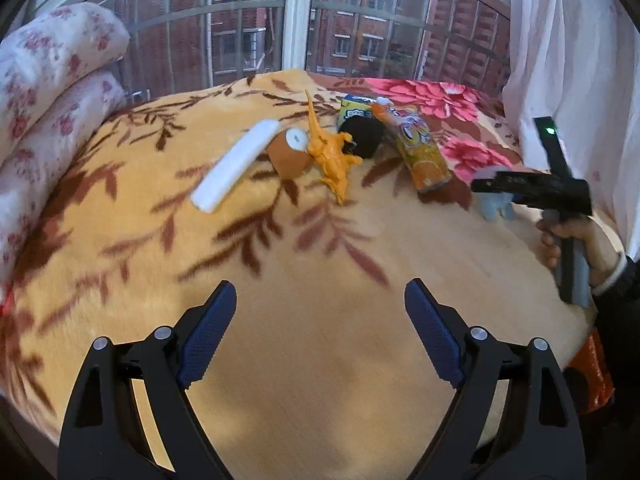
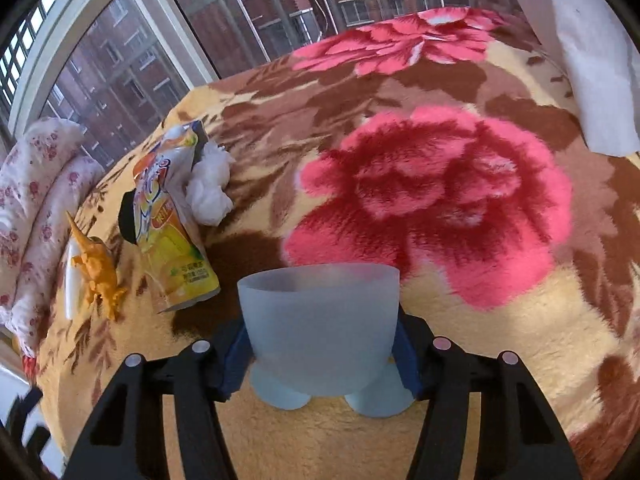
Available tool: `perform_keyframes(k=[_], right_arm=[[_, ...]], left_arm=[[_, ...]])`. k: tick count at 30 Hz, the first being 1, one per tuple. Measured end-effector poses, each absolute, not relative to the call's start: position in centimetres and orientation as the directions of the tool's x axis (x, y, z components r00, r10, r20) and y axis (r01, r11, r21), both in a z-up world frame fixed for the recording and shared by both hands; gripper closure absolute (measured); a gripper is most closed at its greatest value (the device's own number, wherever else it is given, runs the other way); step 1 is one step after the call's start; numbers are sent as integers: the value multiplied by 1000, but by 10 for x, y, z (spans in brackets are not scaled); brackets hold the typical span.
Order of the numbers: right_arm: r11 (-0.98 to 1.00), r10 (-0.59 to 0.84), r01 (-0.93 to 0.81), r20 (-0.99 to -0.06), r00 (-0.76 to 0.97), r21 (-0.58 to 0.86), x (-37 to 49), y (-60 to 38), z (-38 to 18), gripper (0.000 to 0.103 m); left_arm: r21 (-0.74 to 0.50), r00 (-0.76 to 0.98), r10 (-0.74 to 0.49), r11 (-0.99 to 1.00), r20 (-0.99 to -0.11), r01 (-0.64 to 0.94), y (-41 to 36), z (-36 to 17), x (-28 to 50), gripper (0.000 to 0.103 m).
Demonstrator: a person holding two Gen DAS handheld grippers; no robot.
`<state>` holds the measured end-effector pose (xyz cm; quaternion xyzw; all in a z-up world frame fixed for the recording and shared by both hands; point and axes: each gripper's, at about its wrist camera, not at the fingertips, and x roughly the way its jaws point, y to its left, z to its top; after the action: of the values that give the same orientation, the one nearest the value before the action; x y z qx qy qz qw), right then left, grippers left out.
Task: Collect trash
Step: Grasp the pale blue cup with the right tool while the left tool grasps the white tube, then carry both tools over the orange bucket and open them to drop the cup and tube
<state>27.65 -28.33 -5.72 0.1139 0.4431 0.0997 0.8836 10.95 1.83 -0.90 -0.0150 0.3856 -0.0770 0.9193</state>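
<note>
My left gripper (image 1: 320,320) is open and empty above the yellow floral blanket (image 1: 280,360). Ahead lie a white foam strip (image 1: 234,164), a brown cup (image 1: 289,152), an orange toy dinosaur (image 1: 332,152), a black round object (image 1: 362,136), a yellow box (image 1: 354,106) and an orange drink pouch (image 1: 420,148). My right gripper (image 2: 322,360) is shut on a pale blue footed cup (image 2: 320,320), standing upright on the blanket; it shows at the right in the left wrist view (image 1: 520,188). The pouch (image 2: 172,232), crumpled white tissue (image 2: 210,188) and dinosaur (image 2: 98,272) lie to its left.
Rolled floral quilts (image 1: 52,92) lie along the left. A window (image 1: 296,12) with bars runs behind the bed. A white curtain (image 1: 572,60) hangs at the right. An orange object (image 1: 596,372) sits below the bed edge at the right.
</note>
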Motion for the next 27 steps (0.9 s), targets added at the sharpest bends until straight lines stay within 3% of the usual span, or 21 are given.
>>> perform_keyframes(k=[9,19,20,21,22,27], right_arm=[[961,256,-82,-740,622,263,268,-281,-58,44],[953,276,-78,-736,618,292,269,-284,-62,44],[953,277,-78,-736,618,293,269,-285,-62,44],[952,279,-78,-735,618,296,269,-285,-62,44],[952,280,-78,-734,619,297,270,-285,-62,44],[953,277,-79,-734,620,292,270,-285,-62,44]], left_arm=[[182,662,17,966,-750,182,36,-26,211,19],[246,631,55,944,-773,219,61,-52,284,21],[230,633,44,949,-773,216,62,-52,286,35],[204,627,23,954,-778,219,63,-52,286,57],[151,617,-20,963,-787,225,64,-50,285,68],[130,666,-5,980,-746,154,60,-38,264,74]])
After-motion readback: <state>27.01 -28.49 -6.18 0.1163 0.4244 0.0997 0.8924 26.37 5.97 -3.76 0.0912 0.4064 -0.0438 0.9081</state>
